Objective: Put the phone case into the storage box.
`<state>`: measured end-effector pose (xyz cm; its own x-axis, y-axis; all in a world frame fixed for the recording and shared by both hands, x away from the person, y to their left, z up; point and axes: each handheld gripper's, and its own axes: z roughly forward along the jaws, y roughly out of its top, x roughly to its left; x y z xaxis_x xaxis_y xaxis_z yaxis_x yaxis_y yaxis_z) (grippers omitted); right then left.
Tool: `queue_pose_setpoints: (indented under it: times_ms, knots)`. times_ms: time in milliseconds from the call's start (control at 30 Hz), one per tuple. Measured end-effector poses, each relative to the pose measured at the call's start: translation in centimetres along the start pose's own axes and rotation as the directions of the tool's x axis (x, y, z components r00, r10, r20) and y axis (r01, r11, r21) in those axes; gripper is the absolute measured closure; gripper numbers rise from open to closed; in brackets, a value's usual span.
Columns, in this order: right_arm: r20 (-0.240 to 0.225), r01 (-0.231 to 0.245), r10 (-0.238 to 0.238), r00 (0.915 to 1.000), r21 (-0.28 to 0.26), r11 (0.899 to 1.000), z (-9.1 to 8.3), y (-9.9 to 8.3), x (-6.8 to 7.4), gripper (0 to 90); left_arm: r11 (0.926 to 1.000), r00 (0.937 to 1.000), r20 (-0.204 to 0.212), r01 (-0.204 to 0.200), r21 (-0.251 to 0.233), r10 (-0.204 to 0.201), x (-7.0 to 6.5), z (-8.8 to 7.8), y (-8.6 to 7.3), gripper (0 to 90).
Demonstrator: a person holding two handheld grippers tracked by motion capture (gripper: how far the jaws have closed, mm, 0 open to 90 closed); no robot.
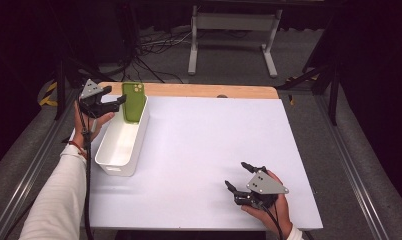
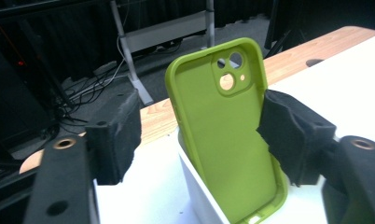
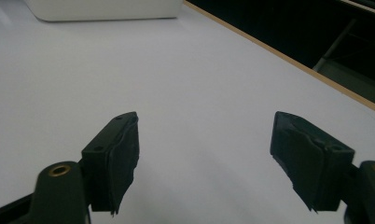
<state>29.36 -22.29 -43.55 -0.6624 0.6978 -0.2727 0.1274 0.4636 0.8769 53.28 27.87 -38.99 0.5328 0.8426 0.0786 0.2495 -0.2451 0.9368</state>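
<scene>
A green phone case (image 1: 133, 102) stands upright at the far end of a white bin (image 1: 120, 145), leaning on its end wall with the camera cut-out at the top. My left gripper (image 1: 115, 96) is level with the case from the left. In the left gripper view the case (image 2: 223, 135) stands between the open jaws (image 2: 202, 140). The right-hand pad (image 2: 288, 135) is at the case's edge, and the other pad (image 2: 118, 140) is well clear of it. My right gripper (image 1: 236, 174) rests near the table's front right, open and with nothing in it (image 3: 204, 158).
The bin sits at the left of the white table top (image 1: 214, 135), whose far edge is a wooden strip (image 1: 209, 90). Beyond the table are a grey stand (image 1: 234, 35) and loose cables (image 1: 154, 50) on the floor. A corner of the bin (image 3: 106, 9) is far ahead of the right gripper.
</scene>
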Motion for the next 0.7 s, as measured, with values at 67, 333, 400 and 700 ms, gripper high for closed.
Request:
queue_pose_setpoints:
  times_ms: [67,333,400,700]
  knots:
    - [0.001,0.006,-0.006,1.0,-0.006,1.0,0.0,0.1,-0.1,25.0,0.9999,1.0,-0.008,0.003,0.01,-0.003,-0.1,-0.2,0.2,24.2]
    - [-0.004,0.005,-0.006,1.0,-0.026,1.0,0.0,0.4,-0.3,25.1,0.9998,1.0,-0.005,0.002,-0.02,-0.002,-0.9,-2.1,0.7,16.1]
    - [-0.006,0.004,-0.004,1.0,-0.026,1.0,-0.1,0.3,-0.4,25.1,0.9997,1.0,-0.006,-0.003,-0.023,0.003,-1.3,-2.6,0.7,15.0]
    - [-0.011,0.013,-0.013,0.9999,-0.022,1.0,-0.2,0.5,0.2,25.0,0.9984,0.9993,0.008,-0.036,-0.043,0.036,-2.9,-5.0,1.1,6.2]
